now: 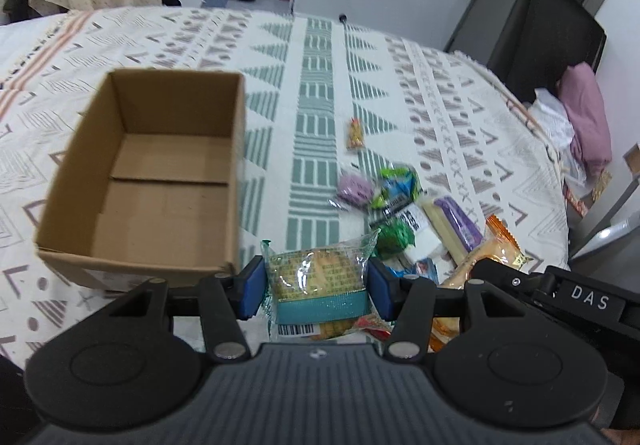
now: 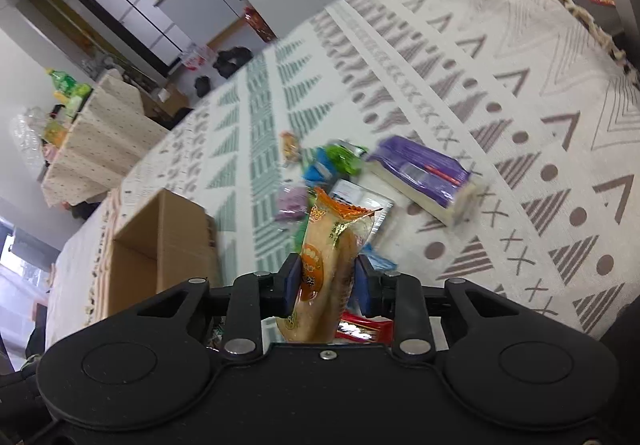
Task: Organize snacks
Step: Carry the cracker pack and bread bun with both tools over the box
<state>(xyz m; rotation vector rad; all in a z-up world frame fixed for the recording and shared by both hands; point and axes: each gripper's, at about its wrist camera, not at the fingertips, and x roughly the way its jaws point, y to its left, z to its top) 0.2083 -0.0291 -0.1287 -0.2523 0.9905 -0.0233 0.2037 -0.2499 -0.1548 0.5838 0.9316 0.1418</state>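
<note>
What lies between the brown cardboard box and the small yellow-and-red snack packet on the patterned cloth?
Only bare patterned tablecloth separates the open brown cardboard box from the small yellow-and-red snack packet; the left wrist view shows this.

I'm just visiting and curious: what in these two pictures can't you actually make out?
- Left wrist view: the lower end of the clear biscuit packet disappears behind the gripper body.
- Right wrist view: the orange-topped packet hides the snacks behind it; a red packet is mostly covered.
- Both views: the pile's labels are too blurred to read.
- Right wrist view: the cardboard box floor is hidden.
</note>
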